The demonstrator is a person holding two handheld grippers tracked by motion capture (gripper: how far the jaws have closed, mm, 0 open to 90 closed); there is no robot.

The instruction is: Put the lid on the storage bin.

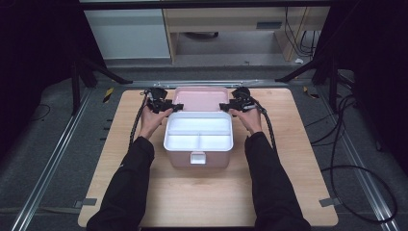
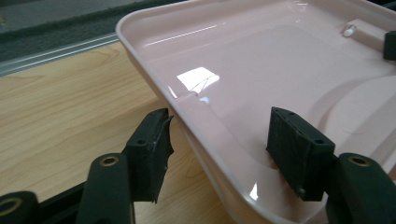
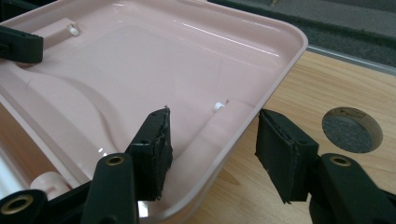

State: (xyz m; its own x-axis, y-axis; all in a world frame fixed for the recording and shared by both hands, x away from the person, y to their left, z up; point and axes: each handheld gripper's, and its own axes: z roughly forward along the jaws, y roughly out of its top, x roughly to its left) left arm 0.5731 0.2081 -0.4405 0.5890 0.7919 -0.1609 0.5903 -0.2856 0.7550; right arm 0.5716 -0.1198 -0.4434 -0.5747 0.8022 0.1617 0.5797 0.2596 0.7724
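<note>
A pink storage box (image 1: 179,161) stands at the table's middle with a white divided tray (image 1: 198,134) in its top. Its pink lid (image 1: 200,98) lies open behind it, hollow side up. My left gripper (image 1: 174,104) is at the lid's left edge. In the left gripper view its jaws (image 2: 224,140) straddle the lid's rim (image 2: 201,126), one pad outside and one inside, not pressing. My right gripper (image 1: 226,106) is at the lid's right edge. Its jaws (image 3: 212,144) straddle the rim (image 3: 243,126) in the same way, with gaps on both sides.
The wooden table (image 1: 207,192) has bare room in front of and beside the box. A round hole (image 3: 352,128) lies in the tabletop just right of the lid. Metal rails (image 1: 53,159) flank the table, and cables (image 1: 346,159) lie on the floor at the right.
</note>
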